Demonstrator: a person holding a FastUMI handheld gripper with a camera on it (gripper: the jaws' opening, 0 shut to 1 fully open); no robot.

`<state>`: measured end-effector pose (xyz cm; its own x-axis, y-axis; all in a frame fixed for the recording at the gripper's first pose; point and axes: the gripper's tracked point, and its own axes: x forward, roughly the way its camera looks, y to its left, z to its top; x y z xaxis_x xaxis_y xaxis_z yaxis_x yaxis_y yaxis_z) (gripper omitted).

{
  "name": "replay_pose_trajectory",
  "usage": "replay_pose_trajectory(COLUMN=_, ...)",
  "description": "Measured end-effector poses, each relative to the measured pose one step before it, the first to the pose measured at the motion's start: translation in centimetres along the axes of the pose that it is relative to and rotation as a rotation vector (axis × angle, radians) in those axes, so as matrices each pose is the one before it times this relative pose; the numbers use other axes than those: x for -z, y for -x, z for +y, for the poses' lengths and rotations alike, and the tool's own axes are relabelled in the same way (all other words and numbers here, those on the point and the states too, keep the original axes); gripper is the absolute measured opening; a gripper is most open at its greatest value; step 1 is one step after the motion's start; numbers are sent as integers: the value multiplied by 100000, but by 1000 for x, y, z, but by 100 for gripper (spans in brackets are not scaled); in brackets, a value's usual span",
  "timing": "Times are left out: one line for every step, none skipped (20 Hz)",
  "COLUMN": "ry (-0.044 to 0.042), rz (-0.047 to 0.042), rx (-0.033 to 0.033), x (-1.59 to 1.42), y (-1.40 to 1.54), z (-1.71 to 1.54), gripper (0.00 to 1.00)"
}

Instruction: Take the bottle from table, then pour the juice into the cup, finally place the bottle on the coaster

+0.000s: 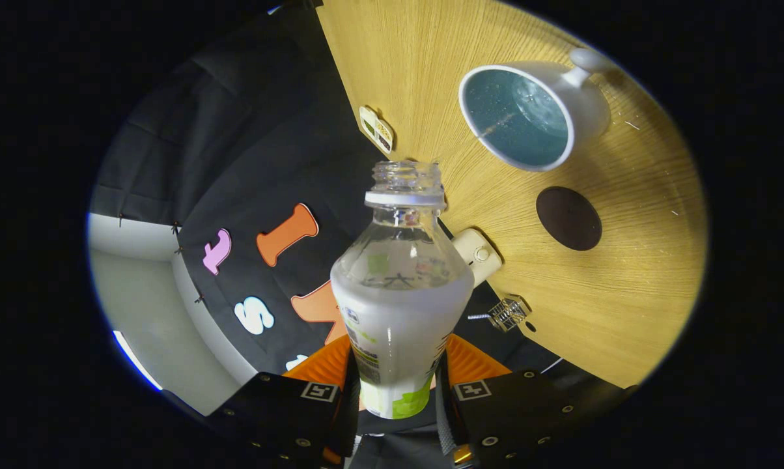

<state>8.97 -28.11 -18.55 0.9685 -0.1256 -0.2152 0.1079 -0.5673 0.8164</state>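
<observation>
Between the two fingers of the hand-held gripper (395,391) stands a clear plastic bottle (398,306), pinched at its lower body with a finger pressing on each side. The bottle has no cap; its threaded mouth is open and points away from the fingers, with a white ring just below the threads. A pale, milky juice fills the lower body up to the shoulder, and the neck above that level is clear. A label with green patches wraps the part nearest the fingers.

Beyond the bottle's mouth and off to the right lies the light wood-grain desk (626,293), seen tilted. On it sits a white cup (535,114) with a blue inside and a handle on its far side; its opening faces the camera. Nearer to the bottle than the cup, and well apart from the cup, a dark round coaster (568,218) lies flat on the desk with nothing on it. The bottle touches neither cup nor coaster.

A small tag (376,129) is at the desk's edge beyond the bottle's mouth, and a cream-coloured fitting (478,254) shows just behind the bottle's shoulder.
</observation>
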Motion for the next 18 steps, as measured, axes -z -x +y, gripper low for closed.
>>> replay_pose_trajectory(ry=1092, rz=210, rx=-478, x=3, y=54, z=204, gripper=50)
replay_pose_trajectory(ry=1670, rz=156, rx=476, x=-48, y=-92, z=-215, gripper=50)
replay_pose_trajectory(ry=2949, rz=-167, rx=319, x=-28, y=-27, z=-346, gripper=50)
replay_pose_trajectory(ry=4528, rz=213, rx=907, x=51, y=-233, z=-201, gripper=50)
replay_pose_trajectory(ry=6475, rz=-124, rx=1466, x=58, y=-7, z=-535, gripper=50)
replay_pose_trajectory(ry=7556, rz=712, rx=1672, x=204, y=-247, z=-676, gripper=50)
replay_pose_trajectory(ry=6858, rz=-293, rx=1335, x=126, y=240, z=-538, gripper=50)
replay_pose_trajectory(ry=5470, rz=226, rx=495, x=26, y=-202, z=-203, gripper=50)
replay_pose_trajectory(ry=6435, rz=-776, rx=1092, x=-298, y=170, z=16, gripper=50)
replay_pose_trajectory(ry=8476, rz=-1169, rx=3177, x=-33, y=-163, z=-791, gripper=50)
replay_pose_trajectory(ry=8663, rz=-565, rx=3543, x=170, y=-75, z=-907, gripper=50)
replay_pose_trajectory(ry=7722, rz=-984, rx=1877, x=52, y=-43, z=-370, gripper=50)
replay_pose_trajectory(ry=7177, rz=-861, rx=151, x=-107, y=390, z=118, gripper=50)
replay_pose_trajectory(ry=6968, rz=-237, rx=16, x=129, y=292, z=609, gripper=50)
replay_pose_trajectory(ry=6645, rz=-394, rx=335, x=176, y=354, z=409, gripper=50)
replay_pose_trajectory(ry=6582, rz=-837, rx=666, x=9, y=17, z=217, gripper=51)
replay_pose_trajectory(ry=7149, rz=-1034, rx=896, x=-22, y=-232, z=284, gripper=51)
replay_pose_trajectory(ry=5978, rz=-1035, rx=939, x=-113, y=-204, z=278, gripper=51)
